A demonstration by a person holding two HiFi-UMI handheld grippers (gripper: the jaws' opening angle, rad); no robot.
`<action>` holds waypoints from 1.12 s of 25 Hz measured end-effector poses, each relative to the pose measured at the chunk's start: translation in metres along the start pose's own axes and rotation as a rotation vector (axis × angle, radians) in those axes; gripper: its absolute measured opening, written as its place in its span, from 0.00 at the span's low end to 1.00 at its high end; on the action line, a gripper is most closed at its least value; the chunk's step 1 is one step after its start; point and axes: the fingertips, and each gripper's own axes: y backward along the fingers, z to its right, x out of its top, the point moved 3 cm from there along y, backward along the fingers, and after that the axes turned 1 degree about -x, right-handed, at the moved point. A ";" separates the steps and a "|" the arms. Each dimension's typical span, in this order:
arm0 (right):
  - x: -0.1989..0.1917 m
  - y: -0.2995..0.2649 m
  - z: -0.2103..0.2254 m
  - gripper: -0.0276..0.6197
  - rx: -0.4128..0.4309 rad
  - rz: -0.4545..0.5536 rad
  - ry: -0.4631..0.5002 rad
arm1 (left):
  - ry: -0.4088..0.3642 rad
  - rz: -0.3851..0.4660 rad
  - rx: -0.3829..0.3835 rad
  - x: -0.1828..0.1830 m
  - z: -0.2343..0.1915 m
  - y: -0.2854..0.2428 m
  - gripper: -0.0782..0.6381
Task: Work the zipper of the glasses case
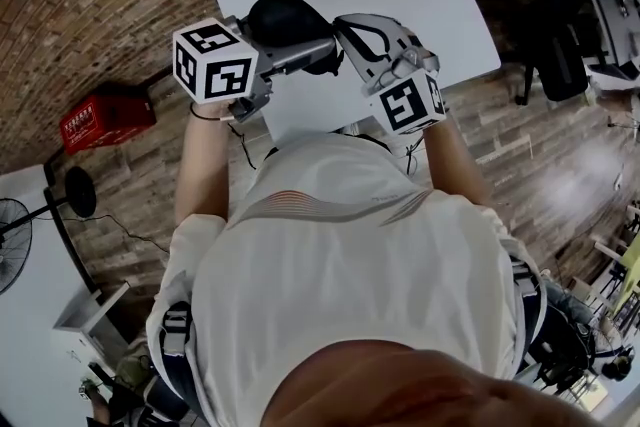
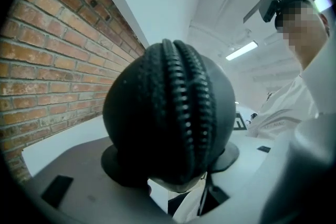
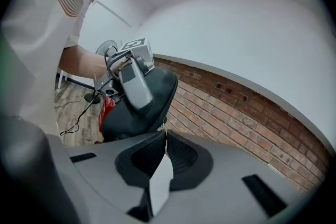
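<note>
Head view: I see two grippers, each with one marker cube, raised over one white table (image 1: 430, 5) with a smooth bare top. The left gripper (image 1: 305, 37) carries the glasses case (image 1: 285, 15), a rounded black shell held clear of the table top. The right gripper (image 1: 346, 25) meets it from the other side. One red box (image 1: 105, 118) sits on the plank floor, and one fan (image 1: 12, 245) stands at the picture's left edge.

Left gripper view: only here do I see the zipper (image 2: 184, 107). It runs as two ribbed bands side by side, top to bottom over the domed end of the case. The shell looks matte and finely grained. The jaws stand wide and grasp the case, one dark round pad on each flank. A brick wall (image 2: 47, 60) with rough mortar lines fills the left side.

Right gripper view: only here can I see that the jaws of this gripper are clenched, their ribbed black pads (image 3: 184, 157) meeting along one line. Their tips rest at the lower edge of the case, and a small pale speck shows there. I cannot tell whether it is the zipper's pull. This view also shows one grey jaw of the left gripper laid across the side of the case.
</note>
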 end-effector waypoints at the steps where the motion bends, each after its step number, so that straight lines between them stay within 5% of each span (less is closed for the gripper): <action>1: 0.001 -0.001 -0.001 0.14 0.005 0.004 0.003 | -0.019 -0.037 0.000 -0.006 0.001 -0.003 0.49; 14: 0.004 -0.007 0.002 0.14 0.003 0.011 0.059 | -0.117 -0.348 0.031 -0.068 -0.005 -0.036 0.49; 22: 0.002 -0.010 -0.016 0.14 0.049 -0.013 0.213 | -0.224 -0.610 0.122 -0.109 -0.023 -0.039 0.49; 28: -0.009 -0.020 -0.029 0.15 0.104 -0.048 0.258 | -0.221 -0.693 0.153 -0.132 -0.038 -0.045 0.49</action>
